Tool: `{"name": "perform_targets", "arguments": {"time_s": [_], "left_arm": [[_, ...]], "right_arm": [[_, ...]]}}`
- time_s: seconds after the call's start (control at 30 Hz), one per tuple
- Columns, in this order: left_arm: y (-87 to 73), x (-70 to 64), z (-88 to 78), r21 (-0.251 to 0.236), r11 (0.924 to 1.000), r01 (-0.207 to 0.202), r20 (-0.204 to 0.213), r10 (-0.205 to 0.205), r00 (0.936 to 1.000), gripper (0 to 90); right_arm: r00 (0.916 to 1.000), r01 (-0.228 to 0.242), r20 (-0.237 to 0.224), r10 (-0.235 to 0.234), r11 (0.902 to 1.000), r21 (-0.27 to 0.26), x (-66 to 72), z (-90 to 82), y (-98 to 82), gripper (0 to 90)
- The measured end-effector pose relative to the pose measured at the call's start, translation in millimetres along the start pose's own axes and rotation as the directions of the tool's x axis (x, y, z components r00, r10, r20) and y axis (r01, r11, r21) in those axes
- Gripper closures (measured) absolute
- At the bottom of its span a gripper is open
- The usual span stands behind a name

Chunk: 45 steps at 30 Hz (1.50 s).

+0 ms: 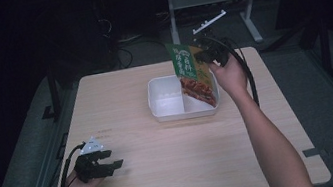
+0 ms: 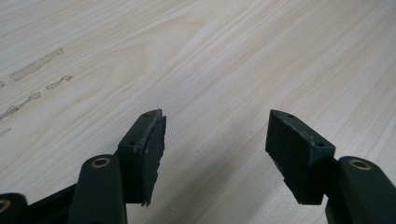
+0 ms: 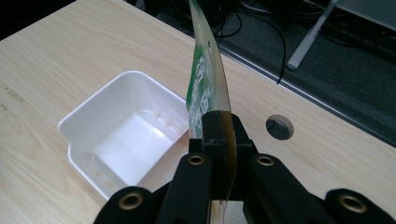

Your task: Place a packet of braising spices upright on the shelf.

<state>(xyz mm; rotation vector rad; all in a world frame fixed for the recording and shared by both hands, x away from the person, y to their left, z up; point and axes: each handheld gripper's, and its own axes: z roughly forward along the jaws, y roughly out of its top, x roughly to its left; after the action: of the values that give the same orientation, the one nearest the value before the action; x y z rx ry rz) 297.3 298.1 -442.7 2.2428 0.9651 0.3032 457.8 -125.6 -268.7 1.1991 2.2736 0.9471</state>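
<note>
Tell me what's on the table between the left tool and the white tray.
Nothing: in the high view, only bare wooden tabletop stretches from the open left tool to the white tray. The snack packet hangs over the tray's far side.

A pale wooden table (image 1: 163, 149) carries a white divided tray (image 1: 169, 104) near its far edge.

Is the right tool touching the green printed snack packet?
Touching. In the right gripper view, the right tool has both black jaws clamped flat on the green printed snack packet.
</note>
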Motion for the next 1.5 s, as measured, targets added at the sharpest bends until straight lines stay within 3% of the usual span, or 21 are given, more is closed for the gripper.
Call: {"name": "perform_targets", "arguments": {"time_s": [0.53,1.5], "left_arm": [[0.4,-0.6,0.3,0.004,1.0000,-0.001,0.003,0.001,1.0000,37.1],[0.8,-1.7,1.3,0.007,1.0000,-0.002,0.004,0.002,1.0000,37.0]], "right_arm": [[0.9995,-0.033,-0.002,0.033,0.9994,-0.010,-6.6,2.0,-10.7,89.8],[0.9982,-0.049,-0.032,0.050,0.9983,0.032,-13.3,-2.4,-28.3,89.6]]}}
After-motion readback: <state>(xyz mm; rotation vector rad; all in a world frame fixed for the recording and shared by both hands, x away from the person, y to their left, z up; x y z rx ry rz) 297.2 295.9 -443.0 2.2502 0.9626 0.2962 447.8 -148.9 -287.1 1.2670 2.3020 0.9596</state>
